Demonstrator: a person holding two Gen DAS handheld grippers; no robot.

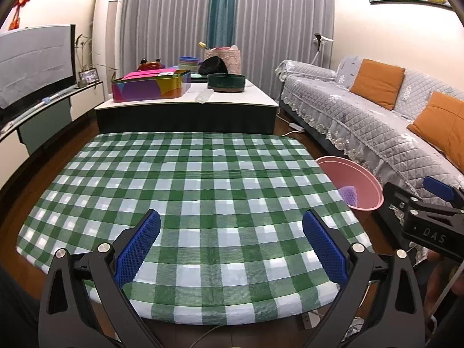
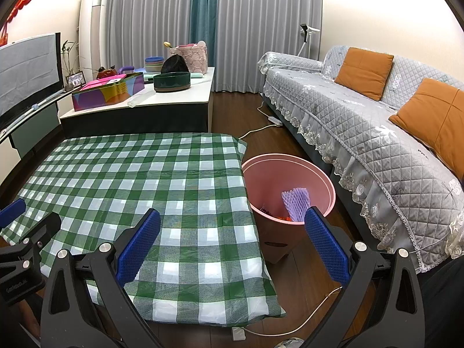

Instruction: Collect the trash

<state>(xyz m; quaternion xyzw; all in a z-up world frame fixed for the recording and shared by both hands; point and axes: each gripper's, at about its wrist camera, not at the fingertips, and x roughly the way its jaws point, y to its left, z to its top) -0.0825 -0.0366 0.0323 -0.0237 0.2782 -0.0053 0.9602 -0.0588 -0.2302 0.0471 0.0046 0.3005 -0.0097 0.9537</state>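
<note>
A pink bin [image 2: 290, 174] stands on the floor at the right side of the table with the green checked cloth [image 2: 145, 179]. Inside it lie a purple foam net [image 2: 295, 200] and some small red bits. The bin also shows in the left wrist view [image 1: 351, 177], with the purple net [image 1: 347, 194]. My left gripper [image 1: 231, 240] is open and empty over the near part of the cloth [image 1: 203, 188]. My right gripper [image 2: 232, 240] is open and empty over the table's right edge, near the bin. No trash shows on the cloth.
A grey sofa [image 2: 377, 121] with orange cushions runs along the right. A low white table [image 2: 162, 98] behind holds a colourful tin, bowls and a basket. A TV [image 1: 34, 63] stands at the left. A power strip and cables lie on the wooden floor [image 2: 275, 120].
</note>
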